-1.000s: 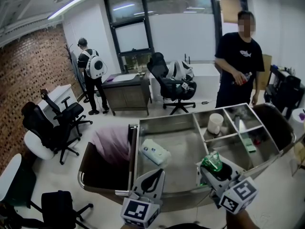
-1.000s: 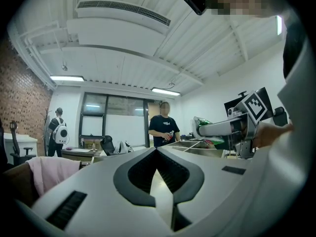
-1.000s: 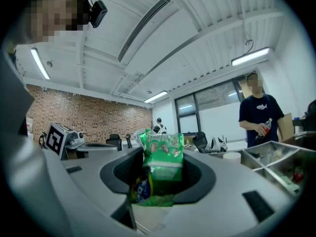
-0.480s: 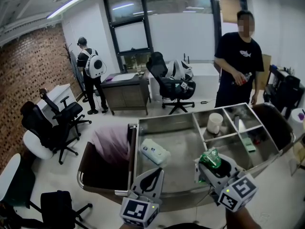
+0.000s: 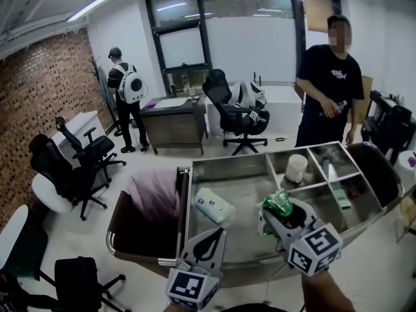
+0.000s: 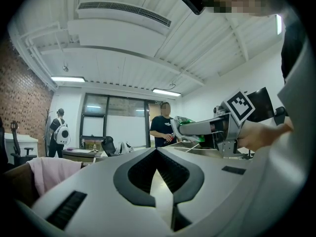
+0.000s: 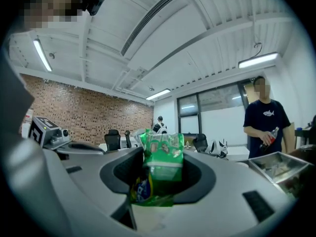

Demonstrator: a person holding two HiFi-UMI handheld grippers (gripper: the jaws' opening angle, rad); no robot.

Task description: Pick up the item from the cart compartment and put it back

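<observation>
A green snack packet point(image 5: 281, 204) sits pinched in my right gripper point(image 5: 275, 211), held above the near part of the steel cart tray point(image 5: 224, 164), over the divider between the big compartment and the right ones. In the right gripper view the packet point(image 7: 162, 158) stands upright between the two pads, crumpled at its lower end. My left gripper point(image 5: 207, 240) hovers at the tray's near rim, shut and empty; its tips point(image 6: 157, 151) meet in the left gripper view. That view also shows the right gripper point(image 6: 174, 126) with the packet point(image 6: 185, 119).
A white wrapped pack point(image 5: 213, 206) lies in the big compartment. A white cup point(image 5: 296, 168) and small items fill the right compartments. A bag with pink cloth point(image 5: 153, 197) hangs on the cart's left end. A person in black point(image 5: 328, 86) stands behind the cart; office chairs point(image 5: 71, 171) stand to the left.
My right gripper has carried the green packet leftward and slightly up over the tray. The left gripper has stayed where it was.
</observation>
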